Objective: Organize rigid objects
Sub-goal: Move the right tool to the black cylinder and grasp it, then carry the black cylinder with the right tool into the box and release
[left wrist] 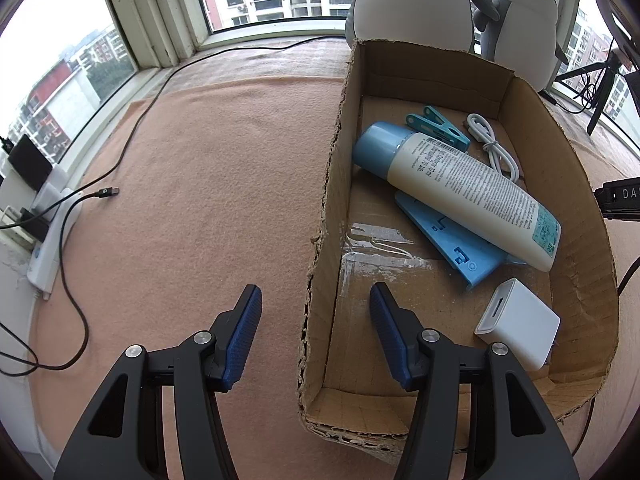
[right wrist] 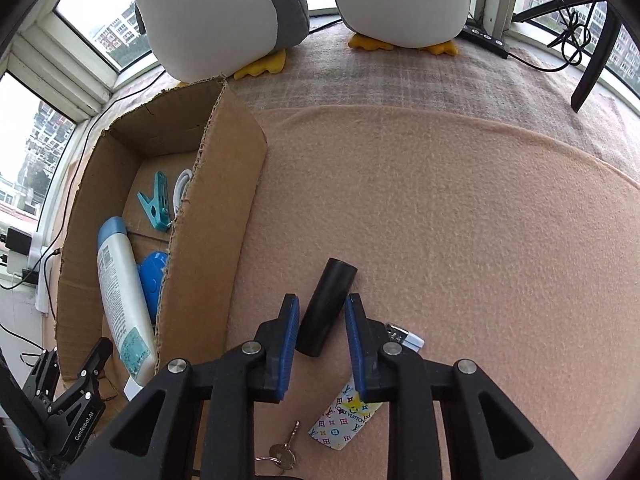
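My right gripper [right wrist: 320,300] points down at the peach blanket, its blue pads against both sides of a black cylinder [right wrist: 332,284] that lies there. Close behind it lie a patterned white case [right wrist: 344,420], a key [right wrist: 284,456] and a small silver-and-white item [right wrist: 404,336]. My left gripper [left wrist: 315,288] is open and straddles the left wall of the cardboard box [left wrist: 328,184] without touching it. Inside the box are a cream tube with a blue cap [left wrist: 460,188], a teal clothespin [left wrist: 438,128], a white cable [left wrist: 492,144], a blue plastic piece [left wrist: 448,240] and a white charger [left wrist: 520,324].
Two plush penguins [right wrist: 224,12] stand at the window behind the box. A black cable [left wrist: 100,192] crosses the blanket on the left, running to a power strip [left wrist: 48,240] at the sill. A tripod leg [right wrist: 592,64] and more cables sit far right.
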